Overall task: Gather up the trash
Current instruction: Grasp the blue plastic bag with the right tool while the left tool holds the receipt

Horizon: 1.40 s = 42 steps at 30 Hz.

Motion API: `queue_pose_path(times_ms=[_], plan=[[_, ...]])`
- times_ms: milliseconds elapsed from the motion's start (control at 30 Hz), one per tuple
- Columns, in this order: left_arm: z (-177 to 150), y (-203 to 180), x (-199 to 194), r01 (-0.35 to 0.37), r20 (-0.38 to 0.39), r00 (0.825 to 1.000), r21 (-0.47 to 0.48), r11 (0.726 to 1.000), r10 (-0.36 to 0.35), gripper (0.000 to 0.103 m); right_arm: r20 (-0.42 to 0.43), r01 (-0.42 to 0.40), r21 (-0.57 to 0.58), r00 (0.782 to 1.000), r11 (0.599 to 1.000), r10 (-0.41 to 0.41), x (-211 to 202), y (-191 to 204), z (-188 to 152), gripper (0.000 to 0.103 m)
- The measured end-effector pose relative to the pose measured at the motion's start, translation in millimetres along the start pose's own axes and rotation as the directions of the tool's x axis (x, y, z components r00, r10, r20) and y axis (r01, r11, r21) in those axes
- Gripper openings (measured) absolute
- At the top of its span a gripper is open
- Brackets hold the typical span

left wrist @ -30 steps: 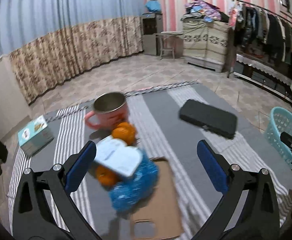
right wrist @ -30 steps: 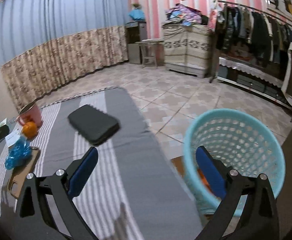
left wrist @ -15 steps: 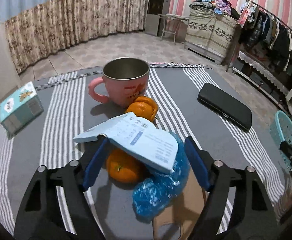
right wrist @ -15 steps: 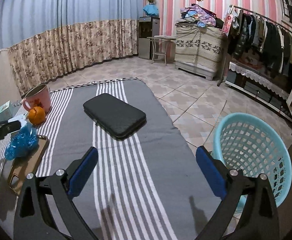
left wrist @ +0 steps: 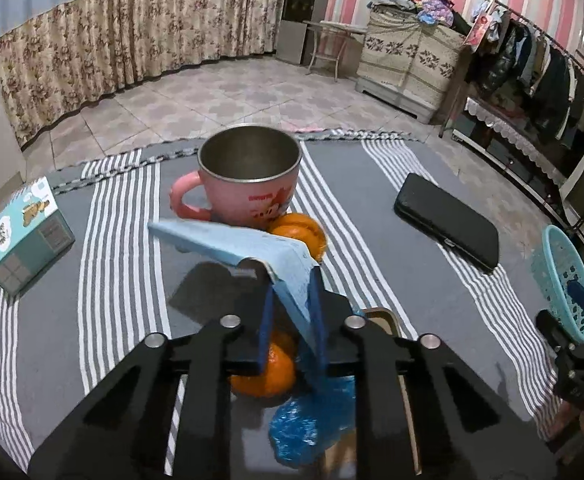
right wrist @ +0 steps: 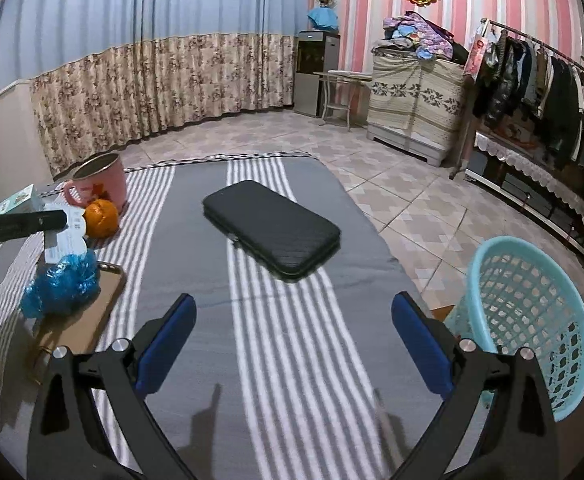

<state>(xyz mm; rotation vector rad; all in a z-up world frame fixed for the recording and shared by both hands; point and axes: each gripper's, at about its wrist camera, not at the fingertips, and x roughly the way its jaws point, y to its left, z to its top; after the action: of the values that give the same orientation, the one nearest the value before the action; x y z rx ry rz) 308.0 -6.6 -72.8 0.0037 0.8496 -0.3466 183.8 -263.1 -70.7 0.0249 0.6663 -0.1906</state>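
Two oranges (left wrist: 265, 372) crowd the pink steel-lined mug (left wrist: 247, 178) on the grey striped tabletop (left wrist: 372, 208), beside a crumpled blue plastic bag (left wrist: 312, 416), a black case (left wrist: 446, 226) and a teal box (left wrist: 25, 236). The left tool (left wrist: 289, 312) has just been closing and now pinches one pale-blue printed paper wrapper (left wrist: 251, 250) above the oranges. The right tool (right wrist: 292, 344) gapes empty near the turquoise lattice basket (right wrist: 532, 312).

Left gripper (left wrist: 289, 316) jaws just closed onto blue paper carton (left wrist: 251, 252), nearer cup (left wrist: 247, 176)
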Motion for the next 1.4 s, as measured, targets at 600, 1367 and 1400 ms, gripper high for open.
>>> queue_pose_path(times_ms=[600,1367,1400], plan=[[-12.9,42.0,-62.3,-0.006,0.088,0.996,-0.007,1.0,0.007,0.006,-0.027,-0.147,-0.128,0.989,0.981,0.145,-6.2,107.5,-1.8,0.096],[-11.5,7.4,-64.7,0.003,0.09,0.996,0.05,0.999,-0.008,0.006,-0.104,-0.316,-0.098,0.946,0.944,0.306,12.4,109.1,13.5,0.008],[-10.1,0.8,-65.0,0.006,0.091,0.996,0.059,0.998,-0.012,0.006,-0.09,-0.303,-0.085,0.951,0.949,0.295,7.6,93.2,16.2,0.008]])
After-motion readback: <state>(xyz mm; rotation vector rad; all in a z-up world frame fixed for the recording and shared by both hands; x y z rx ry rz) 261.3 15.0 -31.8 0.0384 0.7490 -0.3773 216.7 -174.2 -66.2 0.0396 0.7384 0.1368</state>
